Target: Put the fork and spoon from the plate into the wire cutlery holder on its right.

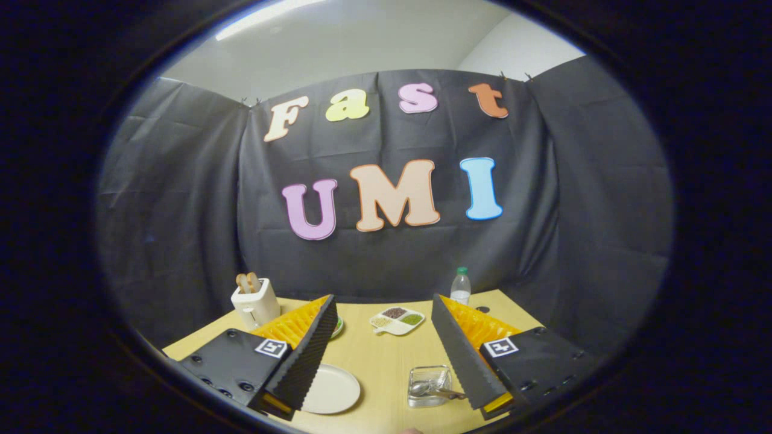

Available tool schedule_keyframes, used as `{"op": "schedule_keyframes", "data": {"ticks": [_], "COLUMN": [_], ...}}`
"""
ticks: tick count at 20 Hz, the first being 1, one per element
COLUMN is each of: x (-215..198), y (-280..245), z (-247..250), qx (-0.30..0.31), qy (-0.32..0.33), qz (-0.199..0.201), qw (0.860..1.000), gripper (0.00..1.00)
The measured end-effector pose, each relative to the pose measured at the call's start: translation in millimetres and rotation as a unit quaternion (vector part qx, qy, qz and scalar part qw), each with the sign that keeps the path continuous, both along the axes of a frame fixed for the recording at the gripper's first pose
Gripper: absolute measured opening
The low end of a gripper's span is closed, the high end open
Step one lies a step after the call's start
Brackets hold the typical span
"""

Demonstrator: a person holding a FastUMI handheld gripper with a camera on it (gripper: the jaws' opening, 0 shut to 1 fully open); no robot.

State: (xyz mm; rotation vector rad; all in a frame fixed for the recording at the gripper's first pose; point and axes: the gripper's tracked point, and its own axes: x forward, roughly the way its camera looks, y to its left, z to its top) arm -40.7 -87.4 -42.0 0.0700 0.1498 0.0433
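My gripper (383, 319) is open, its two fingers spread wide above the wooden table (386, 361), with nothing between them. Below and between the fingers a pale round plate (333, 389) lies by the left finger, bare on the part I see. To its right, by the right finger, stands the clear cutlery holder (429, 386) with metal cutlery (429, 388) lying in it; a spoon bowl and a dark handle poke out toward the right finger. I cannot make out the fork and spoon separately.
Beyond the fingers sit a white divided dish (397, 319) with dark, green and pale fillings, a clear bottle (461, 286) with a green cap near the cloth wall, a white toaster (254, 301) with bread at the far left, and a green-rimmed item (338, 327) behind the left finger.
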Motion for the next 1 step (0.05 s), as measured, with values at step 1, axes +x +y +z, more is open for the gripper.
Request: {"op": "schedule_keyframes", "data": {"ticks": [1], "x": [1.2], "y": [-1.0], "z": [1.2], "qx": [0.001], "qy": [-0.004], "qz": [-0.003], "qw": [1.000], "gripper": [1.00]}}
